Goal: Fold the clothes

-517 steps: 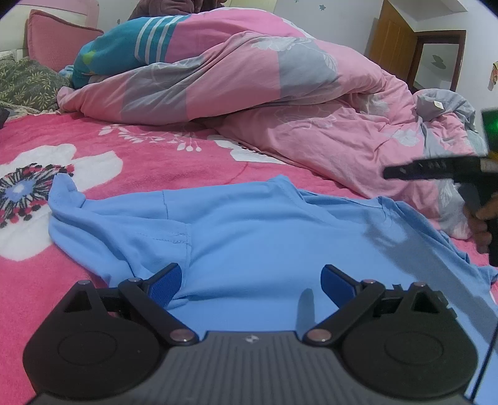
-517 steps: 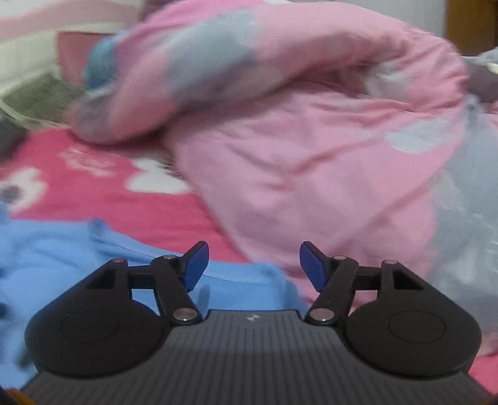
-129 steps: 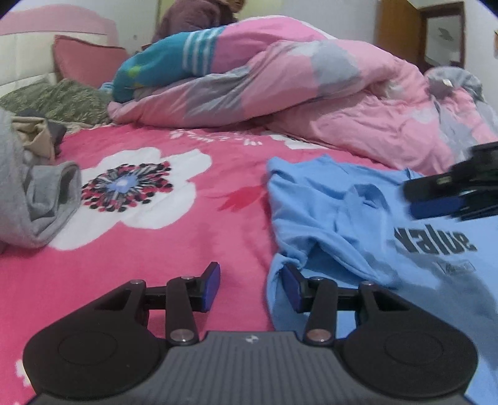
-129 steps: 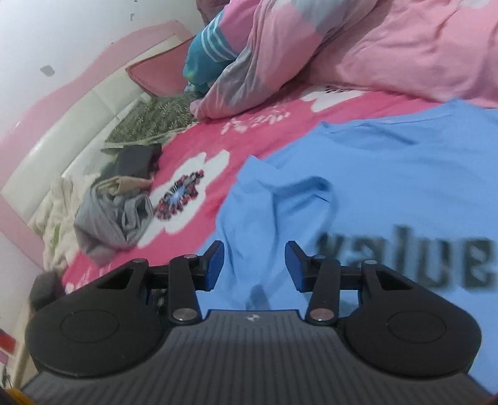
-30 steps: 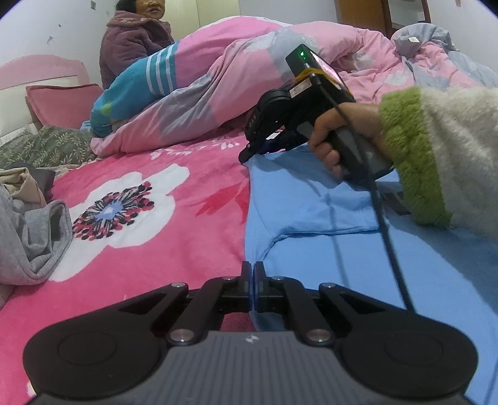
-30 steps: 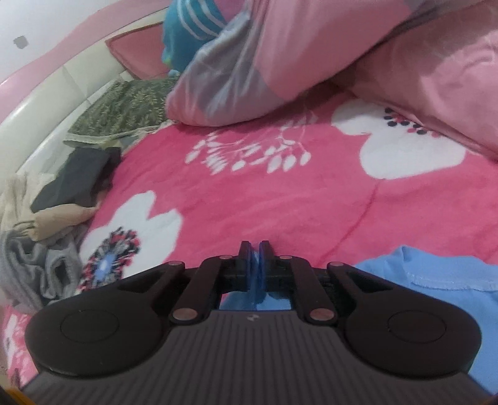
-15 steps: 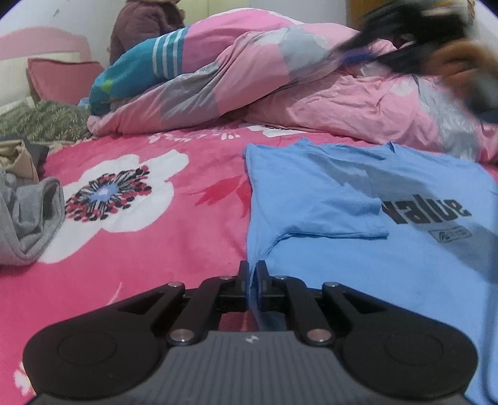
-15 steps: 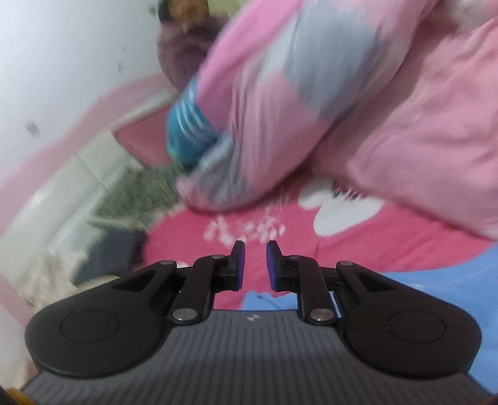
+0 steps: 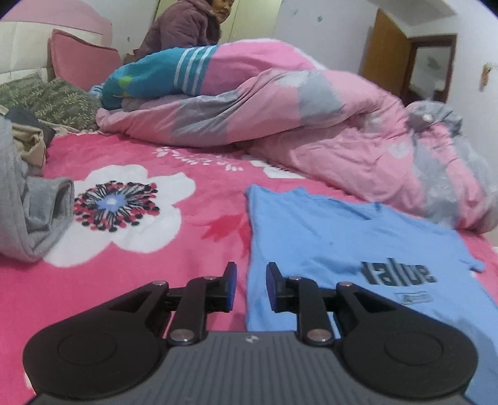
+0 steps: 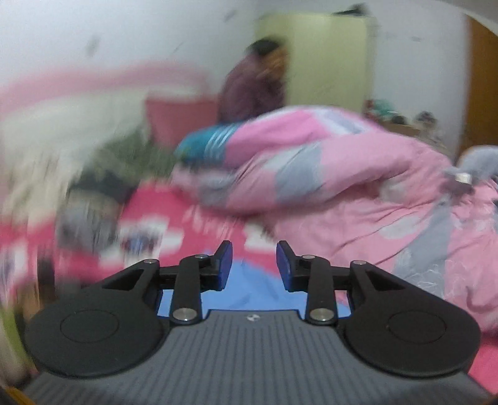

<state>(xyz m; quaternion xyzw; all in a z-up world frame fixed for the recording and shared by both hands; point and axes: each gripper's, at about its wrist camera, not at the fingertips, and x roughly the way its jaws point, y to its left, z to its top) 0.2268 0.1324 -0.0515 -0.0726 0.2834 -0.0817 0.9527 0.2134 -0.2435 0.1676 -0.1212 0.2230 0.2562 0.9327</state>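
Observation:
A light blue T-shirt (image 9: pixel 326 243) with dark lettering lies flat on the pink flowered bedspread (image 9: pixel 149 249), its left side folded in to a straight edge. My left gripper (image 9: pixel 251 286) hovers just above that folded edge, its jaws opening with nothing between them. My right gripper (image 10: pixel 254 263) is lifted high above the bed in a blurred view, jaws opening and empty, with a patch of the blue T-shirt (image 10: pixel 249 286) showing below its fingers.
A heaped pink and grey quilt (image 9: pixel 295 124) fills the far side of the bed. Grey and beige clothes (image 9: pixel 28 199) lie piled at the left. Pillows (image 9: pixel 46 96) and a seated person (image 9: pixel 183 28) are at the headboard. A wooden door (image 9: pixel 382 50) stands at the right.
Both grippers went from shut to partly open, letting go of the shirt. The right gripper rose and swung away from the shirt's edge, out of the left view. The left gripper lifted slightly.

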